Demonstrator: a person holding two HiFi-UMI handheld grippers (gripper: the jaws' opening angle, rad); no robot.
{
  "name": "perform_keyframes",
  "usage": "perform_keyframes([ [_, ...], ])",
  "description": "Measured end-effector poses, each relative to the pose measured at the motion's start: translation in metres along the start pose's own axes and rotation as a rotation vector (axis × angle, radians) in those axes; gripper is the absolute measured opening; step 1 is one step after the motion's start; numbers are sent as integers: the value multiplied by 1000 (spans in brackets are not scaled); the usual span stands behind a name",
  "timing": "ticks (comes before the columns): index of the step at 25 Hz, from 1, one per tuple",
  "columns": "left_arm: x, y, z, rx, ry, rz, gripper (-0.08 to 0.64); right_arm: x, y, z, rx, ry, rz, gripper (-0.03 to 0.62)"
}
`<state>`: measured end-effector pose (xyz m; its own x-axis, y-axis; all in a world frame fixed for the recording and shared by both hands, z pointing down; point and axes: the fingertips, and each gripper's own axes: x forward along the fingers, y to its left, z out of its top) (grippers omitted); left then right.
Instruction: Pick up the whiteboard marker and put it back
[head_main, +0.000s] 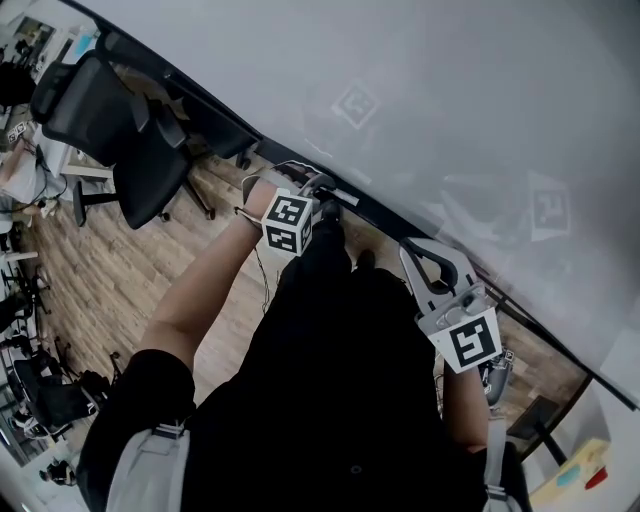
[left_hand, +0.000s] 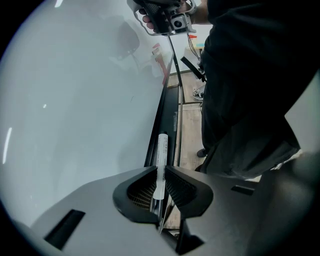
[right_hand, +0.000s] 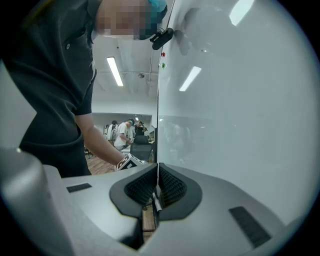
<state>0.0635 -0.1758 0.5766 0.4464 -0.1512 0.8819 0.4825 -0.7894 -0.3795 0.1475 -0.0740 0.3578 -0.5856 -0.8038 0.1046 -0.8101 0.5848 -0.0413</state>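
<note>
Left gripper view shows the left claw (left_hand: 160, 172) clamped on the whiteboard marker (left_hand: 162, 147) – the ribbed pads press on both sides of its white barrel, and most of the barrel sticks out past the claw tips. The marker lines up with the dark tray (left_hand: 167, 107) that runs along the bottom edge of the whiteboard (left_hand: 75, 100). Whether its far end rests on that tray or hangs just above it cannot be told. To the right of the tray lie the wooden floor (left_hand: 190, 130) and the person's dark clothing. In the head view the left claw (head_main: 318, 195) points down at the tray at the foot of the board, with its marker cube turned toward the camera. The right claw (head_main: 420, 258) is held apart from it, farther along the board. The right gripper view shows the right claw (right_hand: 158, 172) with its pads drawn together and nothing between them – it faces along the whiteboard's edge toward the person's left arm. A black office chair (head_main: 120, 140) stands on the floor behind the person, well away from the board.
</note>
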Motion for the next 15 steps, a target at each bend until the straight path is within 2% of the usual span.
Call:
perform_keyframes([
  [15,5,1,-1,-9,25,-28,75,-1,4,-3,-5,-3,13,20],
])
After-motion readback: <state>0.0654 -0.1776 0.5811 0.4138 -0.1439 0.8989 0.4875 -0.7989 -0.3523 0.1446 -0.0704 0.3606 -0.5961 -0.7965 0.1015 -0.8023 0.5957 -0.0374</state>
